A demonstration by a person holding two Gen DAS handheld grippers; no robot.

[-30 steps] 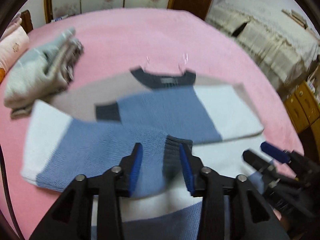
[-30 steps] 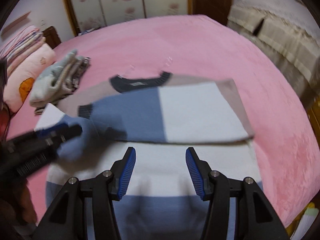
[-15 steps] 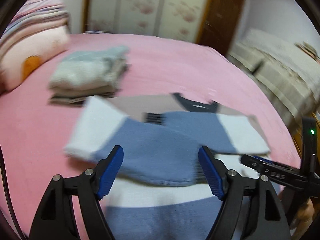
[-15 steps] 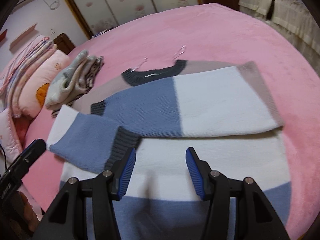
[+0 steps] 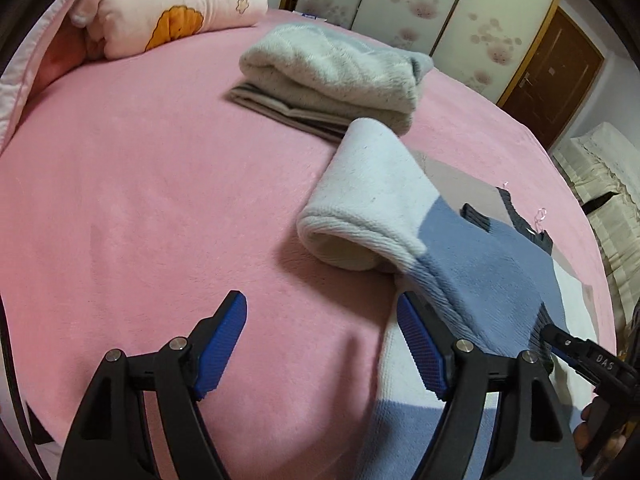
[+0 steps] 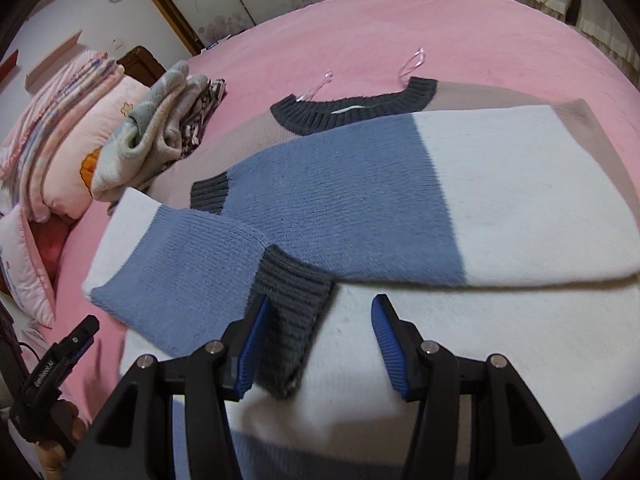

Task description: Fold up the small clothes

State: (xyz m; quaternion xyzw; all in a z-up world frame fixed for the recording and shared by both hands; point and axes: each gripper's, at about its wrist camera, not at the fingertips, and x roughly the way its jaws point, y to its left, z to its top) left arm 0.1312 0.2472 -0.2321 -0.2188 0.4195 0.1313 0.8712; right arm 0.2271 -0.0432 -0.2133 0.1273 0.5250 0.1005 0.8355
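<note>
Since a second ago the left gripper (image 5: 320, 342) has let go of the sweater's near sleeve (image 6: 192, 276) and swung out past the sweater's left edge; its jaws have just been opening and now stand wide over bare pink bedspread (image 5: 160, 200), nothing between them, the right-hand finger just beside the sleeve's blue fold.

That bedspread covers the whole bed. On it lies the colour-block knit sweater (image 6: 460, 200), blue, white and taupe, with both sleeves folded across its chest; the far sleeve (image 6: 360, 200) lies crosswise above the near one, its dark cuff pointing toward the sweater's left side. The dark ribbed collar (image 6: 352, 114) sits at the sweater's far end, with two clear hanger loops (image 6: 412, 60) trailing beyond it.

Past the sweater's left shoulder is a stack of folded clothes (image 5: 332, 76), and further that way a pink pillow (image 5: 180, 12).

Over the sweater's white lower body hovers the right gripper (image 6: 318, 344), jaws half open and gripping nothing; the near sleeve's dark cuff (image 6: 292, 312) lies against its left finger.
</note>
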